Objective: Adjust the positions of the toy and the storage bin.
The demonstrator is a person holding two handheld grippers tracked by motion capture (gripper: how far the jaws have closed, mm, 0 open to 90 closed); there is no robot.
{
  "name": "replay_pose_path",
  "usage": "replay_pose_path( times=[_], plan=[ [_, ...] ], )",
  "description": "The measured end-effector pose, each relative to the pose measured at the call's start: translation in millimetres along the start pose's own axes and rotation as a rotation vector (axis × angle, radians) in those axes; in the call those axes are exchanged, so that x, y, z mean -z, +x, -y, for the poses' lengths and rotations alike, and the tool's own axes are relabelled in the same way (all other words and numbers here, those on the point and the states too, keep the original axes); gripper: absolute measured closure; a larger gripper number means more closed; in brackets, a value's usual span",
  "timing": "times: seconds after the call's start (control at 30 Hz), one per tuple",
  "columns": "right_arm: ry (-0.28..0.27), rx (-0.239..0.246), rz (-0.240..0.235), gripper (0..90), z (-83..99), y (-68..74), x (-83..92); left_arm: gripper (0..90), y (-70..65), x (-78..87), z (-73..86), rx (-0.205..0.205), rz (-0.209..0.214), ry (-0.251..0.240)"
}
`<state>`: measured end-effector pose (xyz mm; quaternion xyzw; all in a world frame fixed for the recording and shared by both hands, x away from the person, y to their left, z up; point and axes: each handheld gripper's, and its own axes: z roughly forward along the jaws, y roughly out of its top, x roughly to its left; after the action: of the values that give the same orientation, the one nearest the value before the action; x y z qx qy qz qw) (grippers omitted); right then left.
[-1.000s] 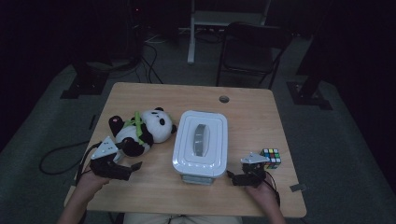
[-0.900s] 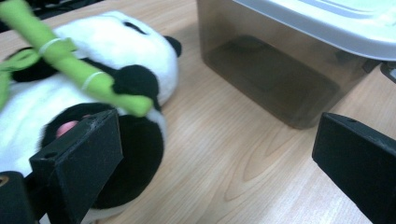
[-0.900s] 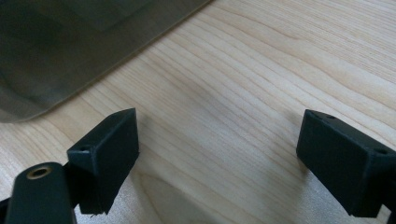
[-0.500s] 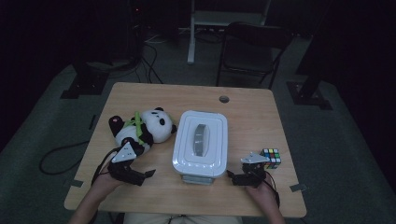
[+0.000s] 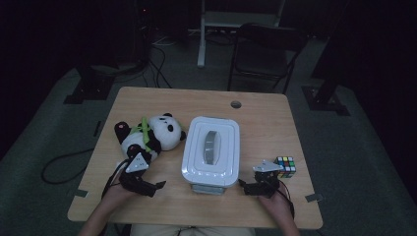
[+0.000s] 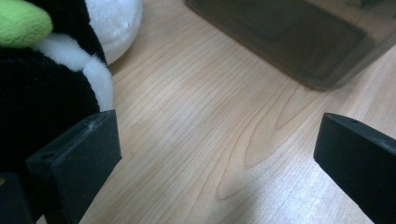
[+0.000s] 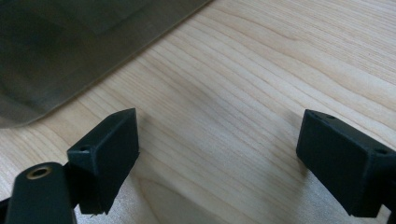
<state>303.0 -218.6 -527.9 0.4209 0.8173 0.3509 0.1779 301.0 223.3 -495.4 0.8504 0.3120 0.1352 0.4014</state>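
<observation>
While both our grippers rest low on the wooden table point(image 5: 275, 110), we list: left gripper point(image 5: 147, 186), jaws wide apart, nothing between them, at 7 o'clock of the white lidded box point(image 5: 211, 151); plush panda point(image 5: 147, 135) just beside its left jaw, at 9 o'clock of the box; right gripper point(image 5: 251, 188), jaws wide apart over bare wood, at 4 o'clock; Rubik's cube point(image 5: 285, 166) close behind it.

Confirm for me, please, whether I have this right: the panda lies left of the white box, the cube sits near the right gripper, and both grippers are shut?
Not quite: both grippers are open. Each gripper view shows its jaws wide apart over bare table. The panda does lie left of the white box, and the cube sits near the right gripper; the left gripper is by the panda.
</observation>
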Motion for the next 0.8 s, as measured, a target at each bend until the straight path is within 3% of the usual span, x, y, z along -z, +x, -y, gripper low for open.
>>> replay_pose_path(
  times=[0.2, 0.33, 0.8],
  plan=[
    [0.000, 0.000, -0.001, 12.7, -0.2, 0.1, -0.2, 1.2, -4.0, -3.3, 3.0, -0.005, 0.003, 0.003],
    [0.000, 0.001, -0.001, 12.7, -0.2, 0.0, -0.2, 1.3, -8.9, -8.8, 3.4, -0.027, 0.032, 0.028],
    [0.005, 0.012, -0.013, 12.5, -0.3, -1.3, 0.4, 1.3, -8.6, -25.0, 14.0, -0.077, 0.008, 0.113]
  ],
)
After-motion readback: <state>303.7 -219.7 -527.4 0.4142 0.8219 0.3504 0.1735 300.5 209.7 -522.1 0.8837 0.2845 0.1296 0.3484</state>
